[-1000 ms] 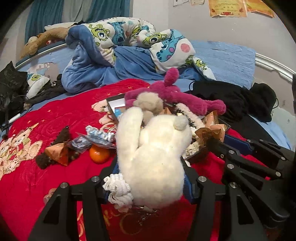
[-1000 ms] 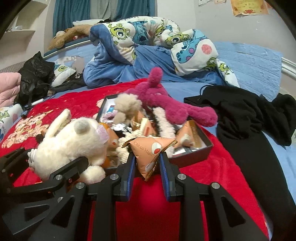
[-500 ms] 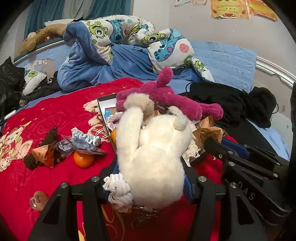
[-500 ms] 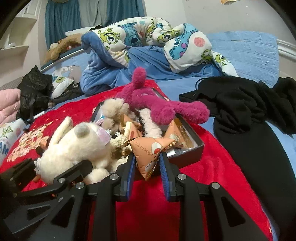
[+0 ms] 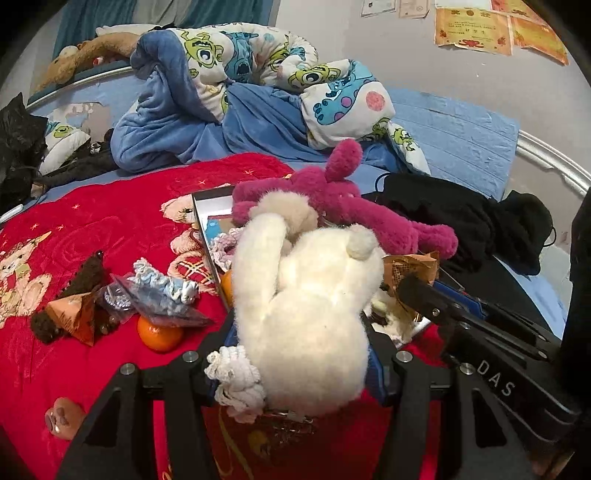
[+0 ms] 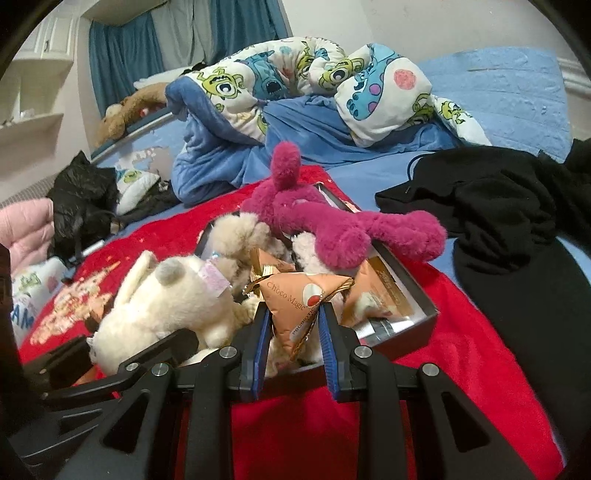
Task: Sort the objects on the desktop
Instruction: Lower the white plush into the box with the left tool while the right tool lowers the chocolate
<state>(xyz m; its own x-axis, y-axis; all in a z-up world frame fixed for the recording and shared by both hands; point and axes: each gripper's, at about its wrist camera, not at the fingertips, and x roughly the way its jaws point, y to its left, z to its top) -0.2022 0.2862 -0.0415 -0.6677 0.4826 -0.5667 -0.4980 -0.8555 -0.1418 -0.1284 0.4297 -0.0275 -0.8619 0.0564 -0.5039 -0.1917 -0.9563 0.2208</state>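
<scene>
Red blanket (image 5: pixel 110 221) covered bed; left gripper (image 5: pixel 299 354) clamped bunny (image 5: pixel 306 314), right gripper (image 6: pixel 293 332) pinched packet (image 6: pixel 303 299), both nearer box (image 6: pixel 413 314) than before.

Bedroom. Round bed (image 5: pixel 461 147) with blue sheet, pale rail (image 5: pixel 554 162) along its far edge. Red cartoon-print blanket (image 5: pixel 92 221) spread over the near side. Crumpled blue monster-print duvet (image 6: pixel 295 85) heaped at the back. Black clothing (image 6: pixel 498 206) dumped on the right, black bag (image 6: pixel 81 199) on the left. Teal curtains (image 6: pixel 122 62) behind the bed, white shelves (image 6: pixel 33 92) at far left. Plain pale wall (image 5: pixel 424 62) with orange certificates (image 5: pixel 476 26) pinned up. Light is dim, indoor.
</scene>
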